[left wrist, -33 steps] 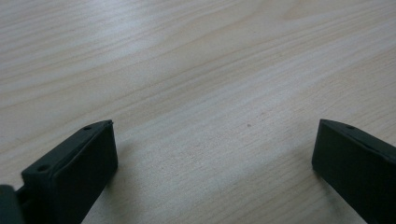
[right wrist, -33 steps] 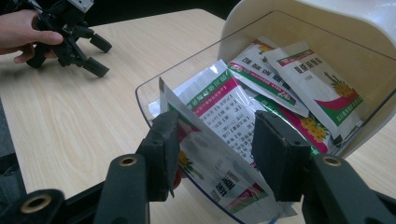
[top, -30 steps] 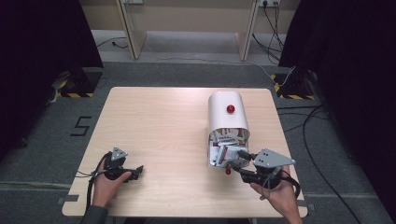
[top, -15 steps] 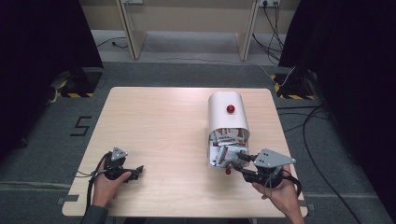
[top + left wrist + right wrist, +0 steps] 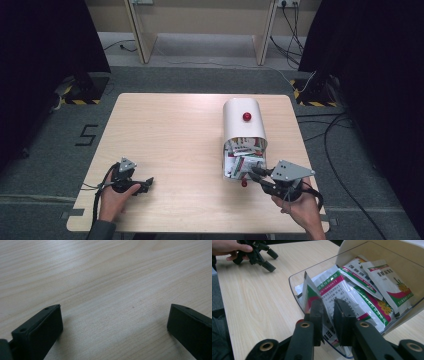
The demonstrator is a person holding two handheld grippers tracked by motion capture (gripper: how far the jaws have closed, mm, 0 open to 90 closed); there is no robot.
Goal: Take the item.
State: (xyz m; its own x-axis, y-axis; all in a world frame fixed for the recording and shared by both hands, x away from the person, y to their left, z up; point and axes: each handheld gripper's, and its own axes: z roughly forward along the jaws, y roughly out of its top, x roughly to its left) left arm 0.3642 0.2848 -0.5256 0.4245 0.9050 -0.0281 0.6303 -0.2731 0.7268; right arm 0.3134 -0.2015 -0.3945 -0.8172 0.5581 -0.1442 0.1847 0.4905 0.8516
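White round-topped bin with clear front tray (image 5: 243, 131) near table's (image 5: 165, 130) right edge – stuffed with printed paper sachets. My right gripper (image 5: 328, 307) pinches red-and-green sachet (image 5: 310, 296) at tray rim – my left gripper (image 5: 144, 184) spread wide, empty, near front left corner.

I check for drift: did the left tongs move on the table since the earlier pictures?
No. The left tongs rest at the same spot near the table's front-left edge.

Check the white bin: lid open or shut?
Open. The white bin has its clear flap swung down onto the table, so the sachets inside are exposed; the right gripper reaches into the opening.
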